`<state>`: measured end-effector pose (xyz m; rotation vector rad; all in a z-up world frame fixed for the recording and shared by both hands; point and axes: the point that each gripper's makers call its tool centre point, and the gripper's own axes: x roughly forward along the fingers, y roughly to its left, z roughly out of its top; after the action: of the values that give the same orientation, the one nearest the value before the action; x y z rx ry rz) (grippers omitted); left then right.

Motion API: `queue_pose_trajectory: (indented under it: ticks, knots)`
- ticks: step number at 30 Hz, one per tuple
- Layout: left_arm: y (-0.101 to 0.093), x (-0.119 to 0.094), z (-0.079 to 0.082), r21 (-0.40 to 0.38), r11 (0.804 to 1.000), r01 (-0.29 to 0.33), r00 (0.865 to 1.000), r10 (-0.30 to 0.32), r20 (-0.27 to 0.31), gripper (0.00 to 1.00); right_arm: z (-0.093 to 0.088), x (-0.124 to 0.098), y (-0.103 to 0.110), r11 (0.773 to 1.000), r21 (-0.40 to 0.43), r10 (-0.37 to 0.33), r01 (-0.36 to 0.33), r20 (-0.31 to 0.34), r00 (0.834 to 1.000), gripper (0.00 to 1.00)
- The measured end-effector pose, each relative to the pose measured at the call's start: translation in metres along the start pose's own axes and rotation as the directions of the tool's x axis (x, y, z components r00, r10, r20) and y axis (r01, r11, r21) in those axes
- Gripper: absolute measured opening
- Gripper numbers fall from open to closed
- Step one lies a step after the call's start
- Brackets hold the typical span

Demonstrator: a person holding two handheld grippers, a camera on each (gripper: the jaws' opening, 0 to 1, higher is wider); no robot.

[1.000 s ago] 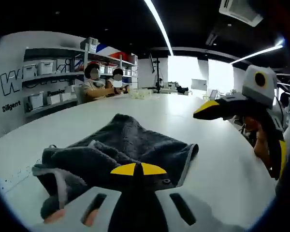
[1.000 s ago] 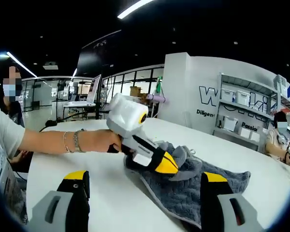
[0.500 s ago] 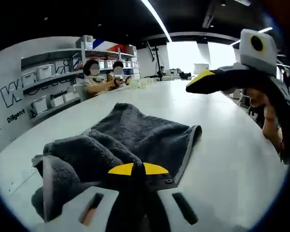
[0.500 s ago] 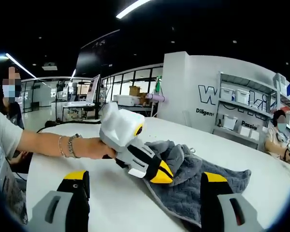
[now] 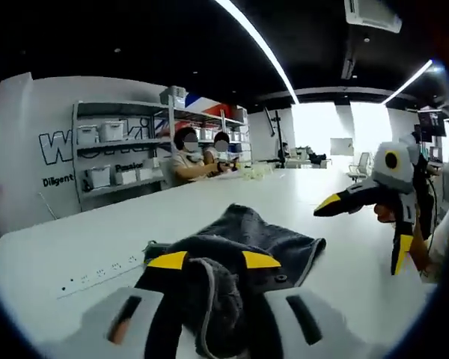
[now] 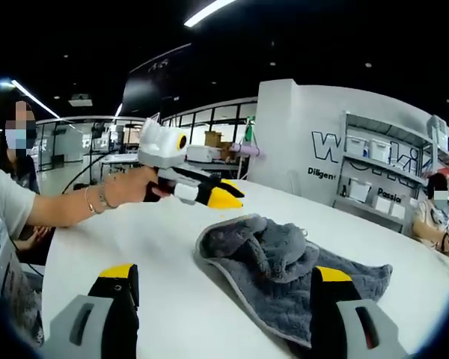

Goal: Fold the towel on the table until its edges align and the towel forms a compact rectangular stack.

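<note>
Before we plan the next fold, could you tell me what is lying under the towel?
The towel lies bunched on the white table, which shows bare all around it. Its folds hide whatever may be underneath.

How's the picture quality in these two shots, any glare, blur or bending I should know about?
Left gripper view: strong fisheye bending, ceiling light strips blown out, bright windows washed white, and the towel close to the lens looks soft. Right gripper view: the same barrel distortion curves the white table; the towel is evenly lit and fairly sharp, with the dark ceiling underexposed.
</note>
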<state>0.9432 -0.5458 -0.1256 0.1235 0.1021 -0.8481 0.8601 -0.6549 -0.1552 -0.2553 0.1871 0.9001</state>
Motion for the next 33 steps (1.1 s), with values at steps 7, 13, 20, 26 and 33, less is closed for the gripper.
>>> queue_pose_trajectory:
  ticks: [7, 13, 20, 26, 33]
  knots:
    - [0.01, -0.045, -0.021, -0.026, 0.999, -0.037, 0.999, 0.036, -0.031, 0.42, -0.002, 0.003, 0.003, 1.0, -0.007, 0.012, -0.012, -0.015, 1.0, 0.99]
    - [-0.016, -0.073, -0.051, 0.012, 1.0, 0.0, 0.994, 0.002, -0.11, 0.73, -0.006, 0.006, 0.001, 1.0, -0.005, 0.016, -0.016, -0.033, 0.999, 0.99]
    - [-0.04, -0.098, -0.072, 0.025, 0.999, 0.041, 0.991, -0.038, -0.129, 0.99, -0.013, 0.01, 0.0, 1.0, -0.002, 0.014, -0.014, -0.061, 0.998, 0.99]
    - [-0.045, -0.103, -0.087, 0.03, 0.997, 0.077, 0.983, -0.071, -0.169, 1.0, -0.014, 0.012, -0.001, 1.0, 0.003, 0.017, -0.017, -0.055, 0.998, 1.0]
    - [-0.051, -0.1, -0.098, 0.096, 0.991, 0.089, 0.971, -0.065, -0.23, 1.0, -0.016, 0.013, 0.0, 1.0, -0.004, 0.022, -0.022, -0.063, 0.998, 1.0]
